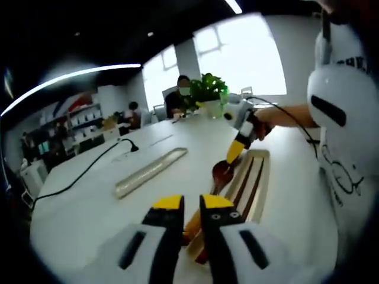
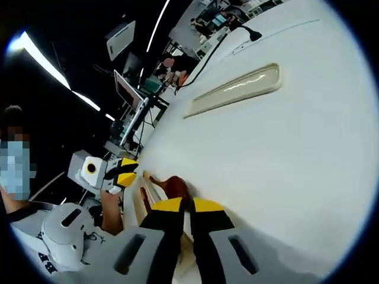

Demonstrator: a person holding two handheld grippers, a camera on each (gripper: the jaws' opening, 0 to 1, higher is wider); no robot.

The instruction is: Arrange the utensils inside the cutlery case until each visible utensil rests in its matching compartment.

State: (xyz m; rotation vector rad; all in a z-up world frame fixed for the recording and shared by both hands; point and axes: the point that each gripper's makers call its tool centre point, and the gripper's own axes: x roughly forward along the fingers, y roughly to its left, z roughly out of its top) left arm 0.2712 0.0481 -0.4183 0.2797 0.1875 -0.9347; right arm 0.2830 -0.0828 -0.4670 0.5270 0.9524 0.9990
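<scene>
The long wooden cutlery case lies on the white table, and several dark utensils rest in its slots. My right gripper reaches in from the right and is shut on a red-brown spoon at the case's far end. In the right gripper view the spoon's bowl juts out just past my right gripper. My left gripper hovers over the near end of the case with its jaws drawn close on an orange utensil handle. The left gripper appears beside the case.
A clear elongated lid lies on the table left of the case, also seen as the lid. A black cable crosses the table's far left. A potted plant and seated people are at the far end. A person's arm holds the right gripper.
</scene>
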